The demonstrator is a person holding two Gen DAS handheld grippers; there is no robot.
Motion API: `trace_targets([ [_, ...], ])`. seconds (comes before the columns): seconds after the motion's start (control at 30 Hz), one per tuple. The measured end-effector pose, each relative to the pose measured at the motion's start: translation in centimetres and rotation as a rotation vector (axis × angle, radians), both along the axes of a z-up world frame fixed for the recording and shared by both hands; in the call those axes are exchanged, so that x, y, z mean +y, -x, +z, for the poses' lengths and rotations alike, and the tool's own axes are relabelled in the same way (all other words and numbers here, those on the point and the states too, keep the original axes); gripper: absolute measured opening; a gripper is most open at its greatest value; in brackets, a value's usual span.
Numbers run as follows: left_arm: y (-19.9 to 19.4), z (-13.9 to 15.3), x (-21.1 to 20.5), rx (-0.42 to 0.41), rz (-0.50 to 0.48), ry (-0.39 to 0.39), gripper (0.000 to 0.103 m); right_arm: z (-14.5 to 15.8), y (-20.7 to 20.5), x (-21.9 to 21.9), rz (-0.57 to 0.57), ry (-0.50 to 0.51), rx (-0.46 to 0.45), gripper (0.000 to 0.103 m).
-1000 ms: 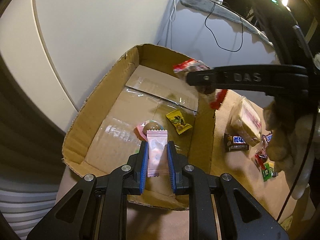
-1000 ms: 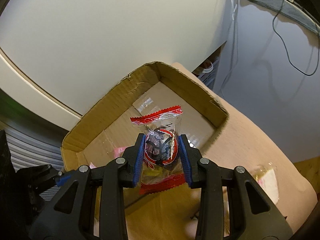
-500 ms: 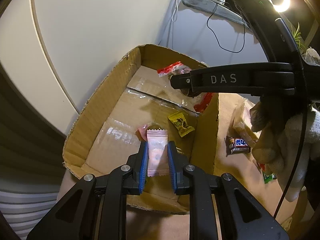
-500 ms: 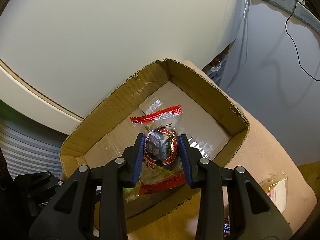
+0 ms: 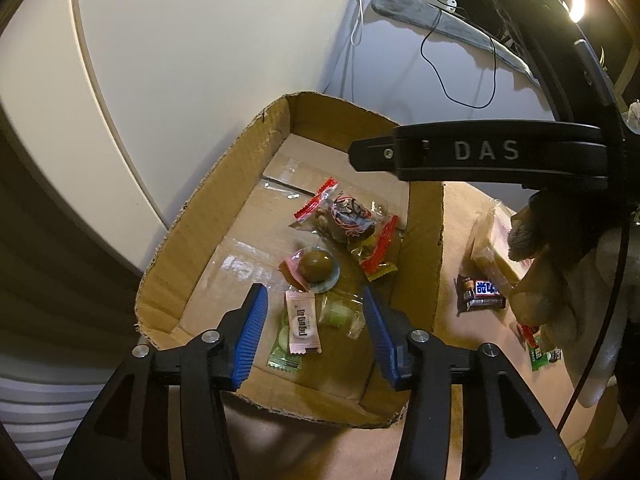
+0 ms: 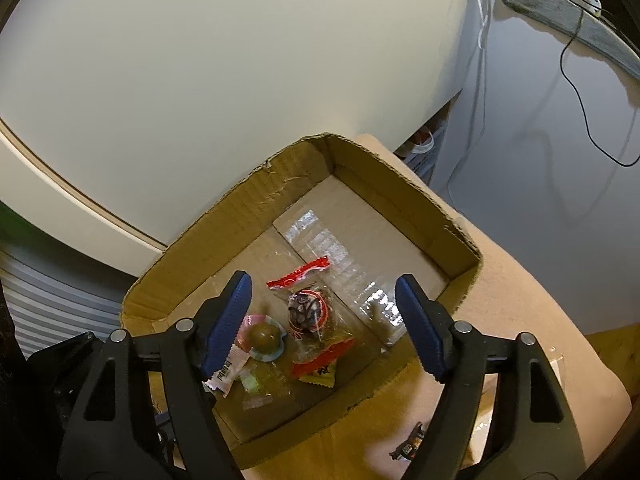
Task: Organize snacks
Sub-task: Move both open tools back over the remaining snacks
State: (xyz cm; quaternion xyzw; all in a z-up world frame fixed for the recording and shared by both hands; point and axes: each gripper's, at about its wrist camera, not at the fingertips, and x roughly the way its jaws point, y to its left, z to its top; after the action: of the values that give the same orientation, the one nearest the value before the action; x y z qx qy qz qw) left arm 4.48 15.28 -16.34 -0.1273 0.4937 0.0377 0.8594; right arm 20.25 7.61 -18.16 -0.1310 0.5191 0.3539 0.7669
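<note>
The left gripper (image 5: 314, 330) stands spread wide over the near end of the cardboard box (image 5: 192, 232), nothing between its blue pads, and the pink sachet (image 5: 303, 322) lies on the box floor in the gap between them, low in the middle of the left view, resting across a green wrapped sweet (image 5: 285, 346) with a clear-wrapped pale green one (image 5: 340, 314) just beside it. A little further up sits a round brown ball in a clear cup (image 5: 317, 266), and beyond that the red-edged packet (image 5: 346, 220) lies flat, its lower end over a small yellow packet (image 5: 382, 270). The right gripper (image 6: 324, 322) is likewise splayed open and holds nothing; in its own view the red-edged packet (image 6: 310, 306) lies on the box floor (image 6: 360, 216) between its two fingers, centre of frame, with the brown ball (image 6: 264, 336) near the left finger. To the right of the box, on the tan tabletop (image 5: 456, 240), are a dark chocolate bar (image 5: 480, 292) and a clear-wrapped cake (image 5: 492, 252), beside the person's gloved hand (image 5: 556, 280).
</note>
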Motion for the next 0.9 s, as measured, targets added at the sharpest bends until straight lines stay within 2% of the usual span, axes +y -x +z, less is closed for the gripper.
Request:
trace_targets([
  [0.2, 0.0, 0.9, -0.8, -0.016, -0.01, 0.003, 0.049, 1.3, -0.1, -1.9, -0.024, -0.016, -0.012, 0.082],
  [0.37, 0.0, 1.6, -2.3, -0.031, -0.037, 0.018, 0.05, 2.7, -0.2, -5.4, -0.06, -0.035, -0.027, 0.082],
  [0.63, -0.8, 1.8, -6.3, -0.039, -0.142, 0.042, 0.05, 4.6, -0.2, -16.0, -0.216, -0.05, -0.031, 0.082],
  [0.9, -1.5, 0.8, -11.7, -0.009, -0.279, 0.062, 0.049, 3.2, 2.6, -27.2, -0.41, -0.004, -0.01, 0.082],
])
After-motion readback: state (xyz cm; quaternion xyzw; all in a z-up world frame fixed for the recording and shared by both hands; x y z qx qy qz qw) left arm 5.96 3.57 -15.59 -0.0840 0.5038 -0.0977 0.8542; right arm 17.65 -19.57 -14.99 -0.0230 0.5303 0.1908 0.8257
